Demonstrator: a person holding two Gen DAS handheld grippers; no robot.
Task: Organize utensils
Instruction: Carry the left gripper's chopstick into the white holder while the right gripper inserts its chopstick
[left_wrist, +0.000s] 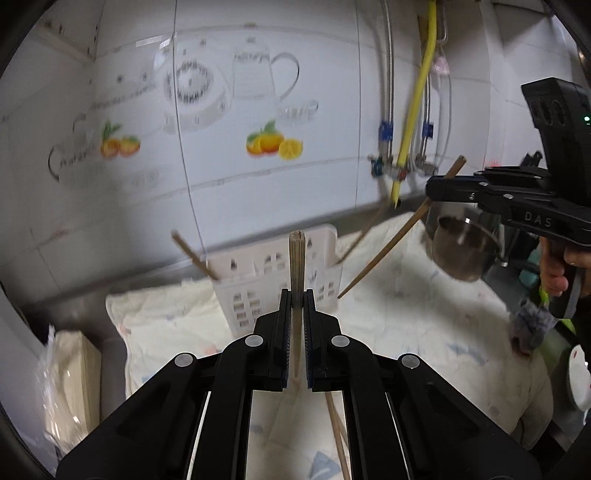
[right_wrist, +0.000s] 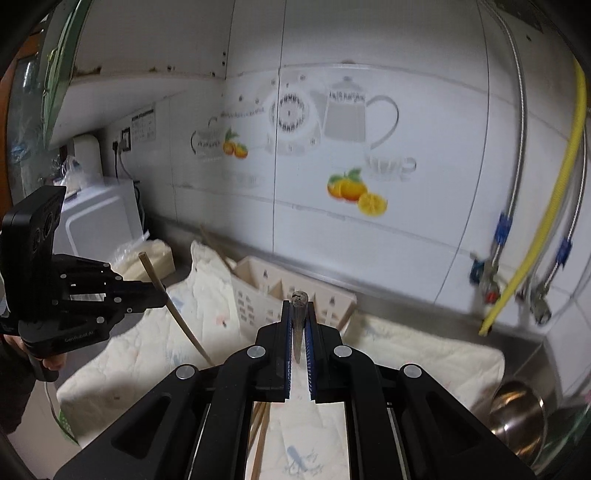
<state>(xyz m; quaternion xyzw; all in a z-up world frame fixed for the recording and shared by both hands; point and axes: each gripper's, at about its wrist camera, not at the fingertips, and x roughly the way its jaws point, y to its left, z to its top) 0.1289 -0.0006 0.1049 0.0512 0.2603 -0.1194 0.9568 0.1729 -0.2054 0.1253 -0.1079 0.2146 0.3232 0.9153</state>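
Observation:
My left gripper (left_wrist: 296, 295) is shut on a wooden chopstick (left_wrist: 296, 266) that stands upright between its jaws, above the cloth. My right gripper (right_wrist: 298, 310) is shut on a darker chopstick (right_wrist: 298, 321); in the left wrist view it (left_wrist: 434, 188) holds that chopstick (left_wrist: 388, 245) slanting down to the left. In the right wrist view my left gripper (right_wrist: 160, 293) holds its chopstick (right_wrist: 173, 310) slanting. A white slotted utensil basket (left_wrist: 258, 280) lies on the cloth ahead, also in the right wrist view (right_wrist: 266, 291), with chopsticks sticking out of it (left_wrist: 194, 256).
A pale cloth (left_wrist: 406, 314) covers the steel counter. More chopsticks (left_wrist: 338, 435) lie on it below my left gripper. A steel bowl (left_wrist: 463, 245) sits at the right, also in the right wrist view (right_wrist: 521, 417). Tiled wall, hoses and valves (left_wrist: 399, 170) stand behind.

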